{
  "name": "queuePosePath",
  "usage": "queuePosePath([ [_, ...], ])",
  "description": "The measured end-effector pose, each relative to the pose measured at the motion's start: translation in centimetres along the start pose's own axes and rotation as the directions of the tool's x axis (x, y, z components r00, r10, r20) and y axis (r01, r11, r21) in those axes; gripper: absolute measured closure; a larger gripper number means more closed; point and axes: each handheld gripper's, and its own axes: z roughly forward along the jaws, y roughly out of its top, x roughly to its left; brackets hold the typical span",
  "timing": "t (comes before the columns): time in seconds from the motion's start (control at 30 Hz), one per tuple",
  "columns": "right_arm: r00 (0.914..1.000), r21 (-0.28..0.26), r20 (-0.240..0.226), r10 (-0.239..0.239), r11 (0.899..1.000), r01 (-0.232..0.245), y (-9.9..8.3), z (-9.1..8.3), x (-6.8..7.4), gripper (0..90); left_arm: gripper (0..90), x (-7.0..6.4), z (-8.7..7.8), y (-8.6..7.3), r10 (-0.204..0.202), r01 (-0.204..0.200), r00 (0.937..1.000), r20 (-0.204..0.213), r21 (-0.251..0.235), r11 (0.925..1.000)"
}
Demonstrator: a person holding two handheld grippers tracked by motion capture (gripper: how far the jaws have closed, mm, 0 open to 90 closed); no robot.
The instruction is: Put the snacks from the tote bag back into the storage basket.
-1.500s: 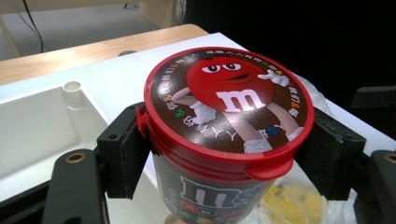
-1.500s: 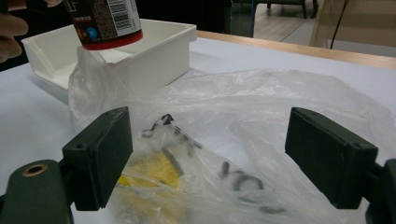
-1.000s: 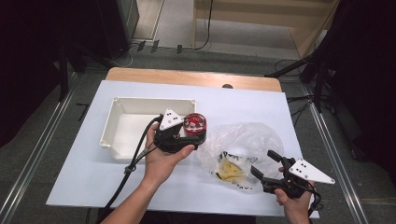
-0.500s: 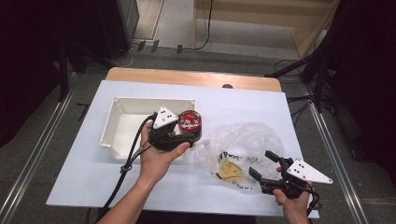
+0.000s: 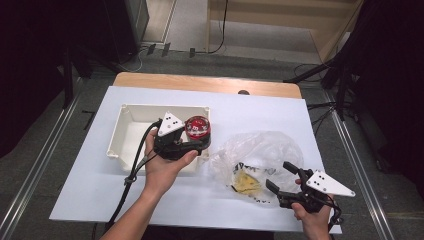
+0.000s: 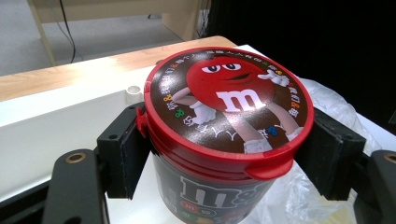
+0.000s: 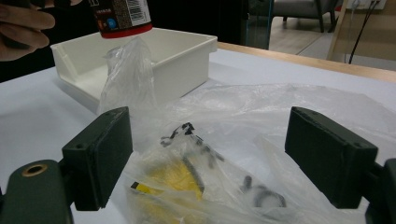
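In the high view the left gripper [image 5: 196, 144] clamps a candy tub [image 5: 197, 128] with a red lid, upright with its long axis vertical, above the right end of the white bin [image 5: 131, 131], while the right gripper [image 5: 283, 178] rests with jaws spread wide at the near edge of the clear plastic bag [image 5: 260, 154]. The left gripper view shows both black pads pressed against the tub's [image 6: 224, 126] sides just under the lid, lid facing up. In the right gripper view the bag [image 7: 224, 154] lies loose between the wide-open jaws, with the tub's [image 7: 122, 16] base hanging over the bin's [image 7: 154, 58] near corner.
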Motion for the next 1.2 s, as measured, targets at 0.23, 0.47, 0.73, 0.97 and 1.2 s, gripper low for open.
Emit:
queuePosePath([
  [0.23,1.0,0.001,-0.001,0.0,1.0,0.0,0.0,0.0,0.0,15.3,26.0,0.4,-0.2,-0.2,-0.003,0.004,0.9999,-0.012,0.005,1.0],
  [0.47,1.0,-0.002,-0.005,0.001,1.0,-0.001,0.0,0.0,0.0,15.3,26.0,0.9,-0.4,-0.5,-0.012,0.012,0.9997,-0.023,0.004,0.9999],
  [0.73,0.9998,-0.008,-0.02,0.003,1.0,-0.003,0.0,0.0,0.1,15.3,26.0,1.7,-0.5,-1.2,-0.017,0.018,0.999,-0.041,0.016,0.9997],
  [0.97,0.9987,-0.024,-0.051,0.001,1.0,-0.002,0.1,-0.1,0.1,15.3,26.0,2.2,-0.4,-1.8,-0.02,0.021,0.9984,-0.052,0.024,0.9995],
  [1.2,0.9987,-0.048,-0.05,0.002,0.999,-0.005,0.1,-0.2,0.2,15.1,26.0,2.6,-0.2,-2.5,-0.023,0.025,0.9977,-0.064,0.038,0.9989],
])
